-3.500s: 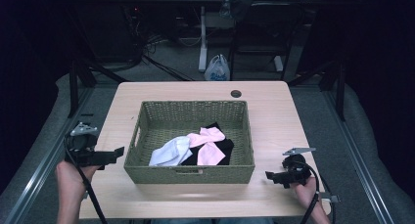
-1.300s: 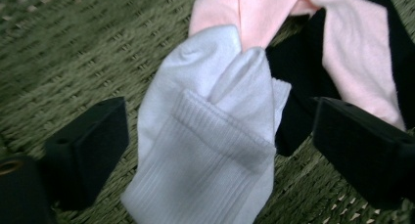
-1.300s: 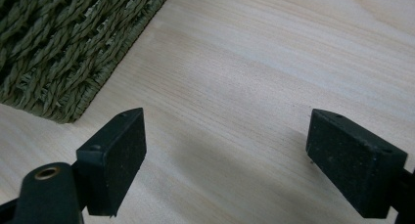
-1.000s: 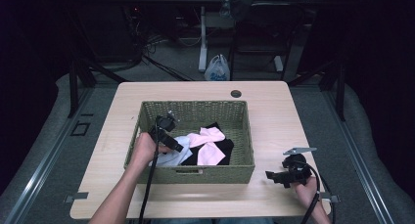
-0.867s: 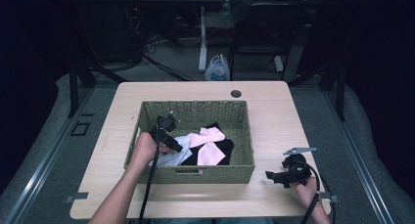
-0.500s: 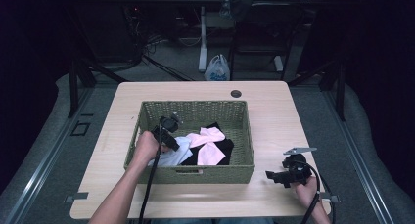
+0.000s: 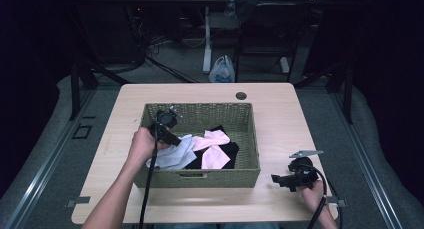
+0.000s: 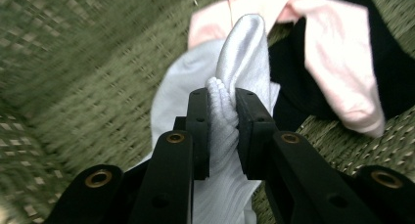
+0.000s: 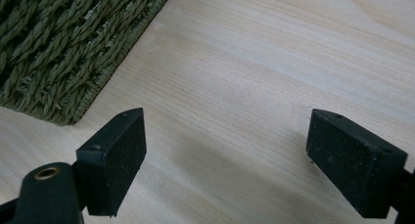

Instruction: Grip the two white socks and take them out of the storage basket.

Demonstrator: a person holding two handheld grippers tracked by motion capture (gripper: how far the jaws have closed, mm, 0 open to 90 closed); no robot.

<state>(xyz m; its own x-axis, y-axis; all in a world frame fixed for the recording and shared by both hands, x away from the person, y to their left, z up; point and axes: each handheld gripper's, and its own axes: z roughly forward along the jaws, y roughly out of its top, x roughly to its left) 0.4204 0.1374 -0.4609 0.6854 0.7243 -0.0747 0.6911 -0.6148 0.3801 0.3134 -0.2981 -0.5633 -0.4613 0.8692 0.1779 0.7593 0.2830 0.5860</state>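
Note:
A green woven basket [image 7: 200, 178] stands mid-table and holds socks: a white sock [image 7: 175, 154], a pink sock [image 7: 212, 148] and a black sock [image 7: 227, 151]. My left gripper [image 7: 176, 140] reaches into the basket's left half and is shut on the white sock [image 8: 230, 87], whose ribbed cuff bunches between the jaws. Beside it lie the pink sock [image 8: 337, 62] and the black sock [image 8: 293, 82]. My right gripper [image 7: 277, 179] rests low over the table right of the basket, open with nothing between its jaws, seen wide apart in the right gripper view [image 9: 242, 150].
The basket's corner [image 9: 58, 53] lies just left of the right gripper. The light wooden table [image 7: 280, 114] has a round cable hole [image 7: 241, 95] at its back edge. Dark floor, table legs and a plastic bag [image 7: 221, 71] lie beyond.
The left gripper moved from the table's left edge into the basket and closed on the white sock. It has lifted slightly over the last second. The right gripper stayed put.

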